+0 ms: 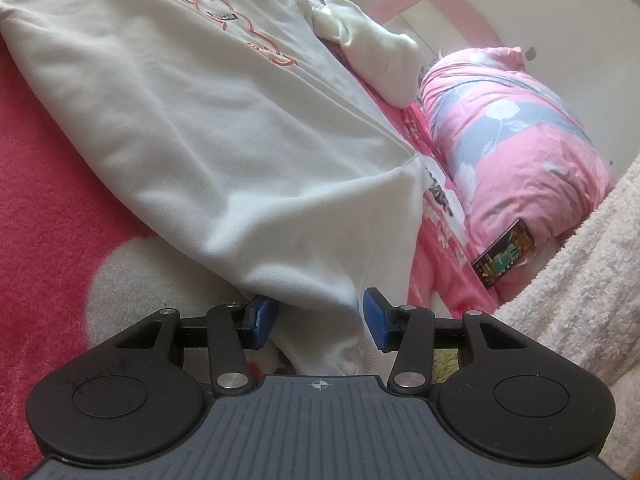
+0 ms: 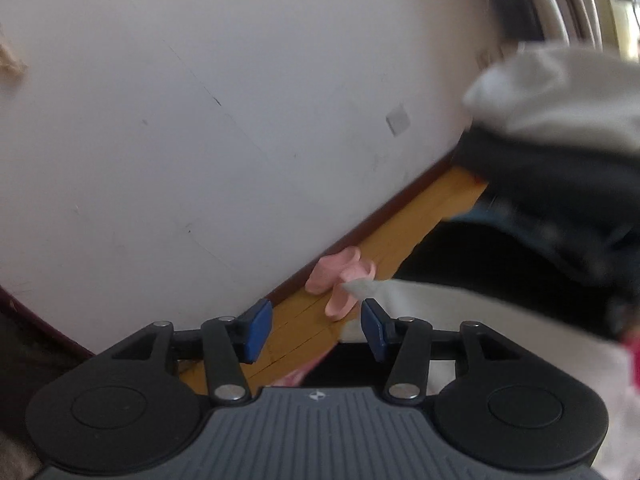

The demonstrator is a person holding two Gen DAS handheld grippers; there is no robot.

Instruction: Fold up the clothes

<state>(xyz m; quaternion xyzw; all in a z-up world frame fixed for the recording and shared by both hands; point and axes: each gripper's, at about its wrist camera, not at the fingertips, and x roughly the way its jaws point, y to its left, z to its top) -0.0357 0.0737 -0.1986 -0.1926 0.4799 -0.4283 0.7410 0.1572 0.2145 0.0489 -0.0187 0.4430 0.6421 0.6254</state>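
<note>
Left wrist: the white sweatshirt (image 1: 192, 120) is spread across the pink blanket (image 1: 44, 208), and its bunched corner sits between the left gripper (image 1: 320, 322) pads, which look partly closed on the fabric. A phone (image 1: 505, 254) leans on the floral quilt (image 1: 516, 136).

Right wrist: the right gripper (image 2: 316, 330) has its jaws apart, holding nothing, aimed at a wall (image 2: 200, 120) and wooden floor (image 2: 400, 232).

Sweatshirt (image 1: 192, 120) top cut off by frame edge ahead of left gripper; dark and pale shapes (image 2: 560, 152) right of right gripper blurred, unidentifiable.
</note>
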